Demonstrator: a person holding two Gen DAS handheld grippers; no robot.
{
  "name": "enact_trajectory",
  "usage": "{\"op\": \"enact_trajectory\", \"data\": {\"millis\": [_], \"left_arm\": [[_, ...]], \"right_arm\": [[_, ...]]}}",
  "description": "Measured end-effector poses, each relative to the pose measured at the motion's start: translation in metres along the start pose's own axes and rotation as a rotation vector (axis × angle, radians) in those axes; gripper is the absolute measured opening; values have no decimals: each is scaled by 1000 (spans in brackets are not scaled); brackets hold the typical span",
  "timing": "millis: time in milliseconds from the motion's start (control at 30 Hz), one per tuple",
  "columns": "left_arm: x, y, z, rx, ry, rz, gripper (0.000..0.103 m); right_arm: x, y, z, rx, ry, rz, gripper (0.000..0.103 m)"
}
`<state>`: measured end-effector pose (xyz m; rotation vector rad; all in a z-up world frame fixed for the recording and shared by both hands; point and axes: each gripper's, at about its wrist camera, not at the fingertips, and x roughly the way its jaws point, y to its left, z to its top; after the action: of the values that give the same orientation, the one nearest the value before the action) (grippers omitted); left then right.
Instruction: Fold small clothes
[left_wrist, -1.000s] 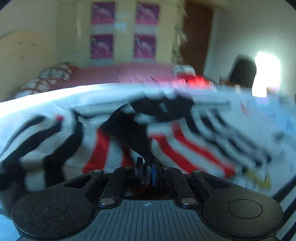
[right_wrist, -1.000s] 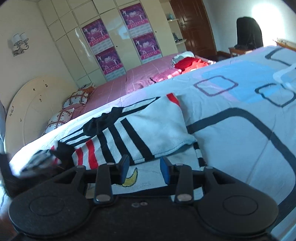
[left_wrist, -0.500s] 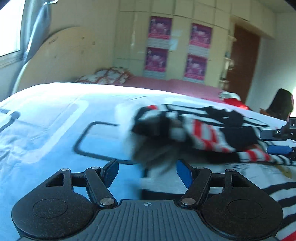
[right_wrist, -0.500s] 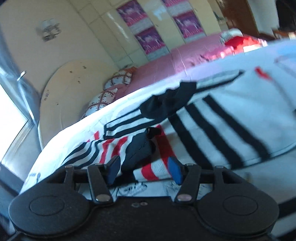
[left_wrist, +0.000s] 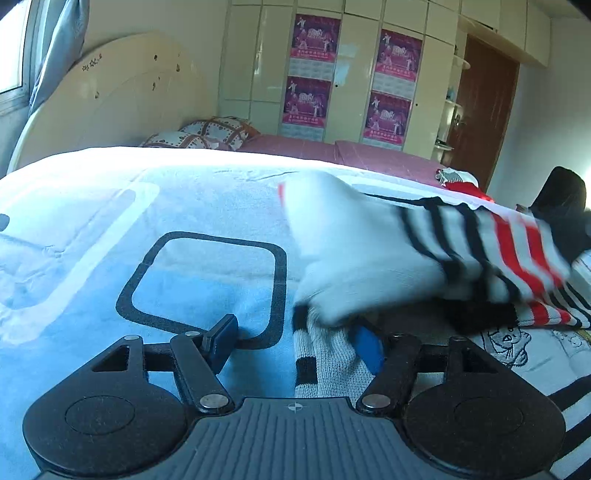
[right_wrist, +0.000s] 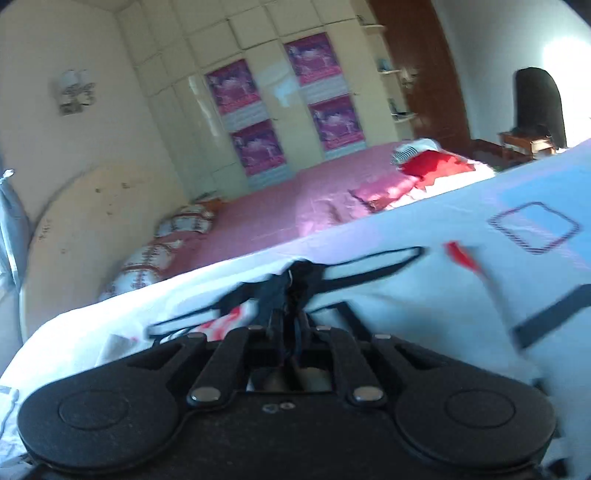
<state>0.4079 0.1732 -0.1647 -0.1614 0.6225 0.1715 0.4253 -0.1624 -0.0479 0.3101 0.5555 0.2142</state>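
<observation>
The left gripper (left_wrist: 295, 341) hovers low over the bedsheet (left_wrist: 92, 229), its jaws spread and closing around a striped cuff of the sweater (left_wrist: 369, 254) without pressing it yet. The right gripper (right_wrist: 290, 325) has its jaws pressed together, pinching dark fabric of the sweater (right_wrist: 295, 280), which lies bunched on the sheet's near side. To fold cleanly, I judge the left should close fully on the cuff, then both lift evenly. Beyond the sheet lie pillows (left_wrist: 207, 134), farther off a wardrobe (left_wrist: 351, 74).
</observation>
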Motion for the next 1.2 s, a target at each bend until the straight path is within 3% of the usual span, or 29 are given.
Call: {"op": "enact_trajectory", "data": {"millis": [33,100,167,367,533,733,800,867,933,1033,1100,1200], "left_arm": [[-2,-2,1,11,-11,-6,56],[-5,-9,2,49,-32,-19,54],[-3,-13,5,72,-35,-12,54],[0,14,2,-53,-11,-38,53],[6,18,3,-77,-3,-54,53],[5,17,7,-13,43,-64,53],[-6,23,11,25,63,-69,53],[-25,26,19,53,-6,-49,53],[-28,18,39,80,-69,-80,58],[-1,-6,70,83,-99,-178,69],[26,-24,83,112,-100,-218,70],[69,-37,90,118,-29,-249,70]], "right_arm": [[0,-6,0,6,18,2,6],[-3,-10,-2,-1,23,8,6],[-5,-11,-3,7,21,16,6],[-8,-17,-4,7,29,19,6],[2,-36,-20,45,83,-16,6],[15,-49,-40,45,163,-43,7],[3,-52,-33,47,144,-44,20],[-12,-54,-23,31,75,-25,22],[-11,-53,-11,13,66,4,21],[13,-37,-5,-47,89,44,21],[29,-24,-7,-108,105,52,21],[50,-8,-11,-165,147,94,21]]}}
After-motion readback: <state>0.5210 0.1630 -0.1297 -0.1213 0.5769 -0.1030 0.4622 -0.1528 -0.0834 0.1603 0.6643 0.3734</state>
